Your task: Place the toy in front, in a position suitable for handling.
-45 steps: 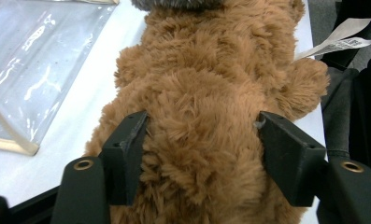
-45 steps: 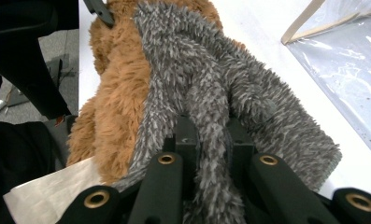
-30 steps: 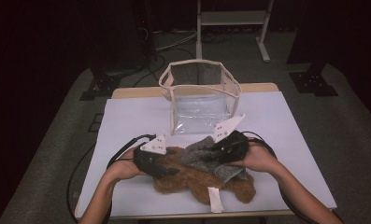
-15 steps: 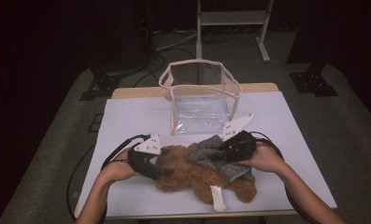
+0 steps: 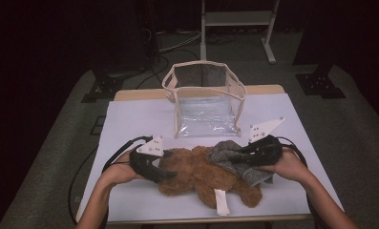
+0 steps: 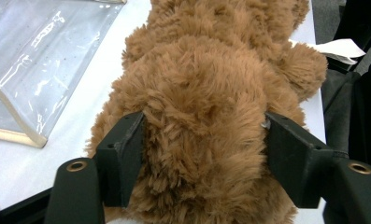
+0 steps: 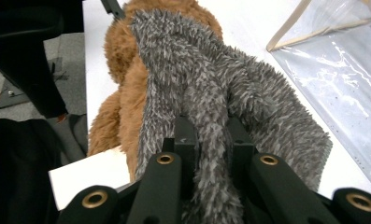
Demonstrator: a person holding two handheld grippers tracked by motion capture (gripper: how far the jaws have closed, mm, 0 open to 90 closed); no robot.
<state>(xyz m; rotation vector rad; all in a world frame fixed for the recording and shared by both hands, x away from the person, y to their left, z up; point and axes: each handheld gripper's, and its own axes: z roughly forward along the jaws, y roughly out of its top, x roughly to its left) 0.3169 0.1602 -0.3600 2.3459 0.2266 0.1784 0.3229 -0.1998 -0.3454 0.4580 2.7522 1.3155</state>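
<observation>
the bear (image 5: 196, 174) lies on the counter (image 5: 130, 119) before the clear bag (image 5: 206, 102); the left gripper (image 5: 165, 175) has just been opening around its head, the right gripper (image 5: 242, 151) pinches the grey garment (image 5: 230, 157) over it

Brown teddy bear (image 5: 196, 174) under grey garment (image 5: 232, 157)

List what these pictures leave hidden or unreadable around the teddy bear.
- Teddy bear: face, high view; turned away, partly under the grey fuzzy garment.
- White tag: print too small, high view.
- Left gripper: whether its jaws press the fur, hidden by pile.
</observation>
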